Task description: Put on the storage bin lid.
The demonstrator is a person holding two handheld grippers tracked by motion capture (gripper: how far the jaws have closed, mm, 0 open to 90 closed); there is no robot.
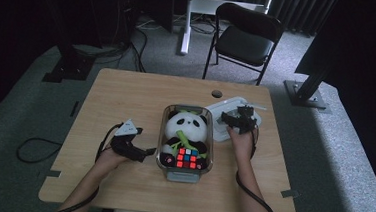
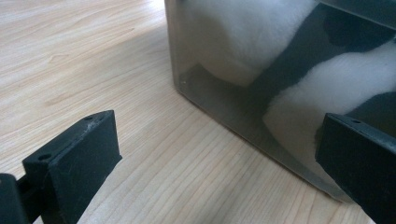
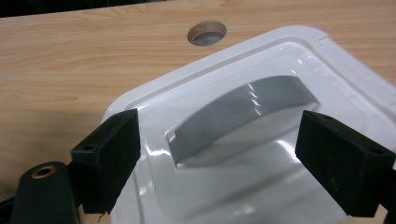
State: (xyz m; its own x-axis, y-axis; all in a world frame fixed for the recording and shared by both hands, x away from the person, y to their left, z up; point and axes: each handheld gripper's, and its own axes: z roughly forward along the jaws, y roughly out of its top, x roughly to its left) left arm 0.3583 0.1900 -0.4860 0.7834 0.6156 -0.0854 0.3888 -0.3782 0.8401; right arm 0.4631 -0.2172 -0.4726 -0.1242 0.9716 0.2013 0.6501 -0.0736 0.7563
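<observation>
Packing a clear container, near to far. Nearest the person, the left gripper (image 1: 140,152) rests low on the worktop (image 1: 127,91), jaws spread wide and holding nothing, just beside the left wall of the container (image 1: 166,134). In the left gripper view the same jaws frame that wall (image 2: 224,107), apart from it, with white and black plush pressed against its inner face.

Inside the container lie a colour-tiled puzzle cube (image 1: 187,157) at the near end and a panda plush (image 1: 187,127) behind it. Loading therefore appears done, and the container is still uncovered.

Farther off, to the container's right, the white lid (image 1: 220,117) lies flat on the worktop. The right gripper (image 1: 239,120) hovers over it, jaws wide and holding nothing. In the right gripper view they straddle the lid's grey arched handle (image 3: 243,114) without touching it.

What seems left: close on the handle, carry the lid across, seat it on the rim.

Hard to make out: whether the plush rises above the rim and would obstruct the lid; the near end of the container, where a grey block (image 1: 181,175) blurs into it; the lid's right part, hidden by the hand (image 1: 241,140). A cable hole (image 1: 217,94) and a chair (image 1: 246,37) lie beyond.
</observation>
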